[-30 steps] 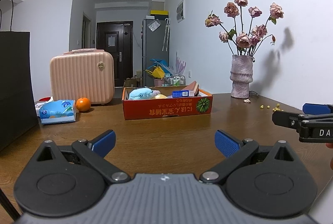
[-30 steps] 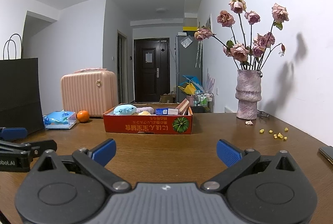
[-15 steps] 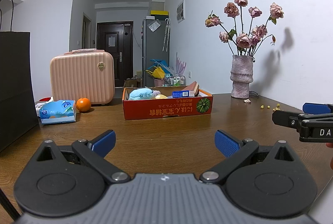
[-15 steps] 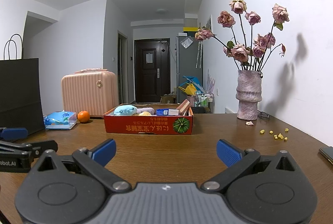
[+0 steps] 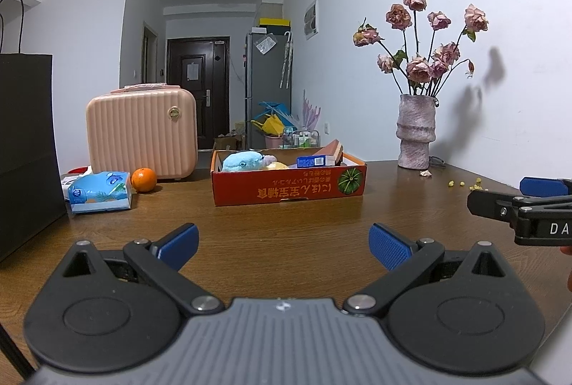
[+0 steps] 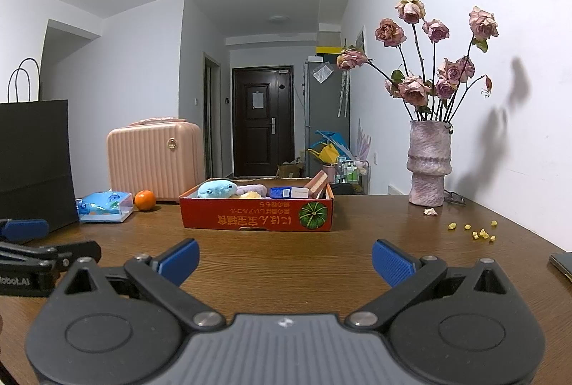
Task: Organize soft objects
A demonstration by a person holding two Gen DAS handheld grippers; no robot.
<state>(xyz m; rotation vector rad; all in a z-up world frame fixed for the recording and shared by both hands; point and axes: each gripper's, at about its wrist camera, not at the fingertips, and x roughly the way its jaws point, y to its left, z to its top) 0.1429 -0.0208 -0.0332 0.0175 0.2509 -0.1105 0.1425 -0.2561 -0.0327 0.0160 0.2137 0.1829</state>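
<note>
**Both grippers held wide over the table, the box of soft things still ahead**

The left gripper [image 5: 282, 243] sits low over the wooden table [image 5: 286, 220] with its blue-padded fingers [image 5: 388, 246] spread wide and nothing between them. The right gripper [image 6: 284, 258] is beside it at about the same height, its jaws just as far apart and equally empty; each one shows at the edge of the other's view.

Straight ahead of both, well apart from them, lies a shallow red cardboard box [image 6: 257, 217] with a pumpkin printed on its front. Inside it a light blue plush toy [image 6: 216, 189] sits at the left end, a pale purple soft piece [image 6: 252, 187] and something yellow [image 6: 250, 195] just beside it, then a blue and white carton [image 6: 289, 192] and a brown slab [image 6: 316, 183] leaning at the right end. The stretch of table between the grippers and the box is bare wood.

Left of the box, an orange [image 5: 143, 180] rests near a blue pack of tissues [image 5: 100, 192], with a pink ribbed suitcase [image 5: 141, 133] standing behind them and a tall black paper bag [image 5: 26, 149] at the far left edge. To the right, against the wall, a mottled vase [image 6: 428, 163] holds dried roses [image 6: 414, 88]; a fallen petal [image 6: 430, 211] and yellow crumbs [image 6: 479, 233] lie scattered near it. A dark phone [image 6: 563, 262] shows at the table's right edge.
</note>
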